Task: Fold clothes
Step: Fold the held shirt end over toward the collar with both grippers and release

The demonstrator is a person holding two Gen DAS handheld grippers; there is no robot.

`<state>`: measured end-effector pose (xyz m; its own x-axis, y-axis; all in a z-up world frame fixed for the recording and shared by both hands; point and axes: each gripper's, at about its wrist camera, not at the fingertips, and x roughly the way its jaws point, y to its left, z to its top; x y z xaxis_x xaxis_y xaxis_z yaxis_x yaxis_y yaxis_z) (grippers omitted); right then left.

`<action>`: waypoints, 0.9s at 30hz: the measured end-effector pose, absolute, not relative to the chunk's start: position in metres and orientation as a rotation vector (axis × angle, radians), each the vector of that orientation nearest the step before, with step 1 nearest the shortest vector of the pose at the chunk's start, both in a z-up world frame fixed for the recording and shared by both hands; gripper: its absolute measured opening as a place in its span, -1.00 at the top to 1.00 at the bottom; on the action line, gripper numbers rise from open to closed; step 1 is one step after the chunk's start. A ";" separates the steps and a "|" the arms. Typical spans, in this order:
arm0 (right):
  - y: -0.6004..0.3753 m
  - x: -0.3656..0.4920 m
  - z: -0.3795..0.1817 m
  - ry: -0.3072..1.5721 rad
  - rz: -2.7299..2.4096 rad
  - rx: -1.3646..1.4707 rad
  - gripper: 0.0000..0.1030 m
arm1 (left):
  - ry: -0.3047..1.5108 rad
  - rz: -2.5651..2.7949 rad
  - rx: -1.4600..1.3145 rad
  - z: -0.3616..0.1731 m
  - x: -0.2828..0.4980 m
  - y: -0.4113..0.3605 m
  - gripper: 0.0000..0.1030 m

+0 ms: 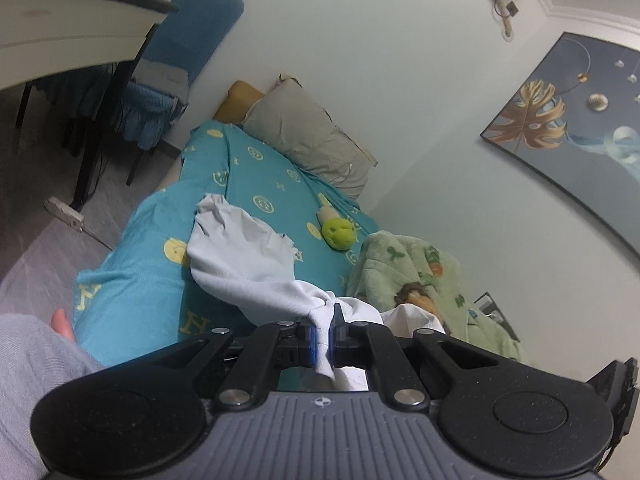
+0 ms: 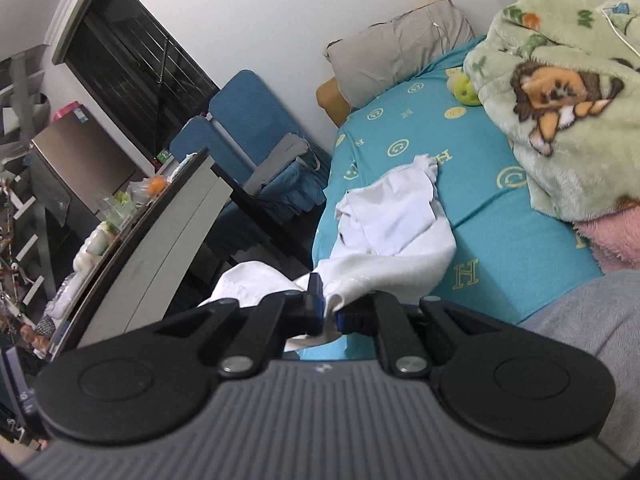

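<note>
Presently: white garment (image 1: 248, 256), soft, light, limp, bunched; trails crumpled across teal bed (image 1: 256, 168). Left gripper (image 1: 323, 334) and right gripper (image 2: 330, 310) each pinch an edge; best held at corners or hem

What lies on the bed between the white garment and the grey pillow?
Only bare teal sheet separates the white garment from the grey pillow; the right wrist view shows it best.

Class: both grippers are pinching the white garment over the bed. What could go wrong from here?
1. The left gripper and right gripper each pinch a bunched wad of the white cotton garment, so a crooked fold is likely.
2. Dragging it could snag the green fleece blanket or nudge the yellow-green ball toy.
</note>
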<state>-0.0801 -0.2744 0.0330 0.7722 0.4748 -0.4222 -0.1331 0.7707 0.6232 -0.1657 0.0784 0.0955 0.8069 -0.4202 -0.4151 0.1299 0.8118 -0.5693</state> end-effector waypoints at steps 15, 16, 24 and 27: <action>-0.258 0.082 -0.023 0.676 0.285 0.511 0.81 | 0.582 -0.198 -0.294 0.042 0.005 0.041 0.88; -0.256 0.094 -0.029 0.682 0.278 0.501 0.81 | 0.588 -0.189 -0.282 0.033 0.020 0.039 0.88; -0.230 0.173 -0.094 0.714 0.253 0.370 0.80 | 0.620 -0.142 -0.196 -0.050 0.115 0.036 0.87; -0.225 0.192 -0.122 0.725 0.258 0.351 0.80 | 0.658 -0.125 -0.152 -0.078 0.136 0.036 0.86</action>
<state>0.1921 -0.2253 -0.1221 0.7208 0.3486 -0.5991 -0.1086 0.9104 0.3991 0.1356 0.0356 -0.0777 0.7842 -0.1634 -0.5987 0.0675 0.9814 -0.1795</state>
